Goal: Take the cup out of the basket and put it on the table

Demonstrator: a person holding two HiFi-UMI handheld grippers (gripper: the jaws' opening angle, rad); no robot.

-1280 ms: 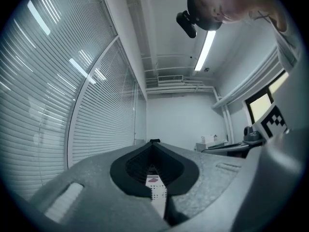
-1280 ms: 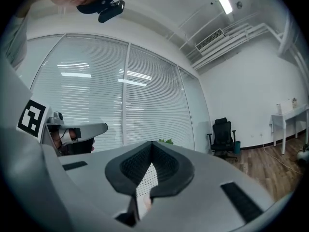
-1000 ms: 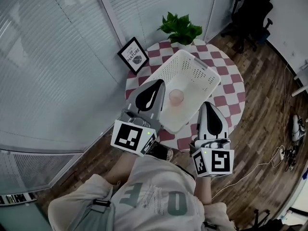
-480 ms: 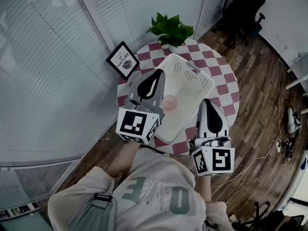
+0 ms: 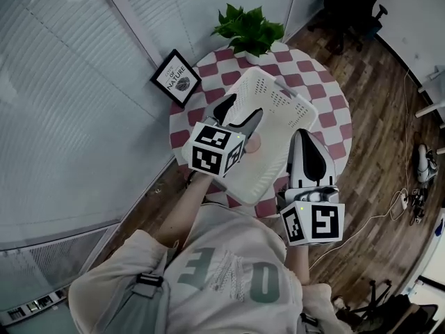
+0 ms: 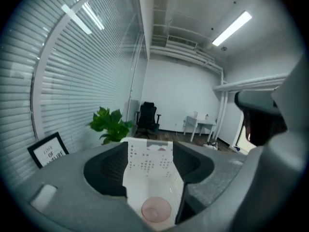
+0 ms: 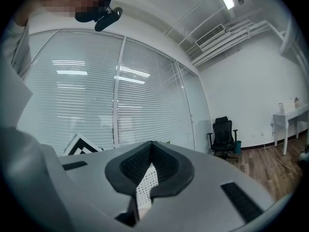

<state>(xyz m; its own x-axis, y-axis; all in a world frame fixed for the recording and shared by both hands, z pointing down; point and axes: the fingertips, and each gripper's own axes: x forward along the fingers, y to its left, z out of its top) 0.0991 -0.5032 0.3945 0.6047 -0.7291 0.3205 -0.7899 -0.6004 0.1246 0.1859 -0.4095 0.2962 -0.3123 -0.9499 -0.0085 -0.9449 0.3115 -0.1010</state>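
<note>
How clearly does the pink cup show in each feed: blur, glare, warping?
Head view: dim, not blurred, pale pink cup small and partly hidden. Left gripper view: bright, fisheye-bent edges, cup sharp at the bottom. Right gripper view: no cup; light reflections streak the window blinds.

Left gripper (image 5: 238,115) tilts down over the white holey plastic basket (image 5: 278,92), jaws just opened wide, small pink cup (image 6: 156,210) between them, not squeezed. Right gripper (image 5: 306,139) sits level beside the basket, jaws together.

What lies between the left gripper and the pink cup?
Only bare basket floor, seen in the left gripper view. The left gripper has just been opening its jaws; the pink cup shows through their gap, untouched.
</note>
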